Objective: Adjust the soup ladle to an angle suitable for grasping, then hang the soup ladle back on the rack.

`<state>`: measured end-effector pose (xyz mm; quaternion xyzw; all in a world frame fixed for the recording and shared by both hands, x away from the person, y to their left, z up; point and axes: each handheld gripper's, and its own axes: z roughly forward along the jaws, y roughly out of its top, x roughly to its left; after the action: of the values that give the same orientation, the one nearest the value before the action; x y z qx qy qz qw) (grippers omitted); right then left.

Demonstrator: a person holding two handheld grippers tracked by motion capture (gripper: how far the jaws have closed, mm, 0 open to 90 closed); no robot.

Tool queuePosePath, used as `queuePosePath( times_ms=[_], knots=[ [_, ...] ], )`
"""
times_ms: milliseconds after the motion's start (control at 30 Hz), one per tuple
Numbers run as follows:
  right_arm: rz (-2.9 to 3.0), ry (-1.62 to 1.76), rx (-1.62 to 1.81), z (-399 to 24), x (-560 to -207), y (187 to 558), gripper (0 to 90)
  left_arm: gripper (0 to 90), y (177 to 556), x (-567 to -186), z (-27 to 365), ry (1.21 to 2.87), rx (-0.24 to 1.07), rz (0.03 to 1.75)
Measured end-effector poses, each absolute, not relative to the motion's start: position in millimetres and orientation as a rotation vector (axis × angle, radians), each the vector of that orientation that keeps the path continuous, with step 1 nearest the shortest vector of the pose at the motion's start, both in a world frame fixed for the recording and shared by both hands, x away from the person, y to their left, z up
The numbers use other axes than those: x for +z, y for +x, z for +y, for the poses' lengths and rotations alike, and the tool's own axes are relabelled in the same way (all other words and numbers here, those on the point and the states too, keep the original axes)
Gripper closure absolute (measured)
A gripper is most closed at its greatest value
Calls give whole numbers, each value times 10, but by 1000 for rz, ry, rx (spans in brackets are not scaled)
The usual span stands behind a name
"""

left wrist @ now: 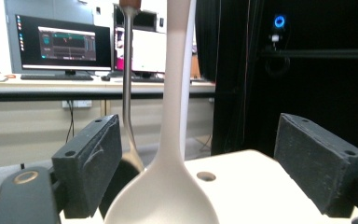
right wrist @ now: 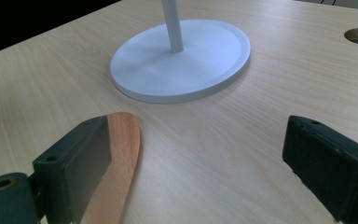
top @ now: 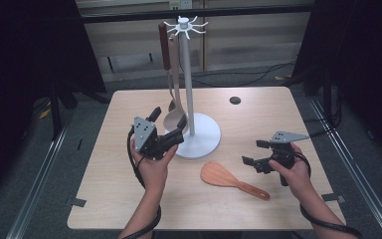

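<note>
My left gripper (left wrist: 209, 163) is standing open around the hanging beige spoon (left wrist: 172, 140), untouched; my right gripper (right wrist: 205, 168) is gaping beside the wooden spatula (right wrist: 116, 158).

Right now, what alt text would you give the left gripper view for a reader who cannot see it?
A pale beige spoon hangs upright between the open jaws of the left gripper, touching neither pad. A metal-handled utensil hangs just behind it, with the light table below and a desk with monitors beyond.

hanging spoons (top: 175, 107) and rack pole (top: 189, 84) block the middle, bare table (top: 258, 112) far right
</note>
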<state>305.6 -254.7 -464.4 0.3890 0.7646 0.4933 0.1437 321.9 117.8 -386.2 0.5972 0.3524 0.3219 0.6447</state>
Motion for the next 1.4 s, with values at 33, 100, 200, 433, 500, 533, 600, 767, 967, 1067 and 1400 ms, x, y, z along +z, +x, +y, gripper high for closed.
queuePosePath(
  times_ms=[33, 100, 200, 433, 500, 533, 600, 767, 967, 1067, 1400],
  knots=[
    [2206, 1122, 1420, -2544, -4645, 3057, 72, 143, 3215, -3888, 1173, 1355, 725, 799],
    [2208, 1118, 1425, -2527, -4646, 3060, 71, 135, 3194, -3943, 1197, 1395, 730, 792],
    [2225, 1104, 1414, -2511, -4651, 3052, 72, 128, 3175, -4003, 1223, 1399, 714, 814],
    [2227, 1105, 1407, -2537, -4644, 3048, 71, 78, 3130, -4126, 1306, 1426, 690, 833],
    [2225, 1101, 1406, -2546, -4638, 3049, 71, 59, 3119, -4156, 1325, 1430, 660, 834],
    [2226, 1100, 1407, -2543, -4633, 3046, 71, 48, 3117, -4169, 1335, 1440, 658, 838],
    [2233, 1089, 1410, -2537, -4633, 3039, 71, 30, 3107, -4201, 1348, 1469, 653, 830],
    [2260, 1079, 1396, -2518, -4655, 3018, 71, 23, 3079, -4272, 1388, 1513, 643, 840],
    [2285, 1053, 1379, -2469, -4657, 2994, 71, 23, 3059, -4385, 1429, 1535, 601, 849],
    [2309, 1027, 1371, -2430, -4672, 2973, 71, 24, 3048, -4424, 1423, 1554, 602, 855],
    [2391, 963, 1317, -2361, -4722, 2868, 70, 30, 3057, -4557, 1349, 1628, 574, 834]
  ],
)
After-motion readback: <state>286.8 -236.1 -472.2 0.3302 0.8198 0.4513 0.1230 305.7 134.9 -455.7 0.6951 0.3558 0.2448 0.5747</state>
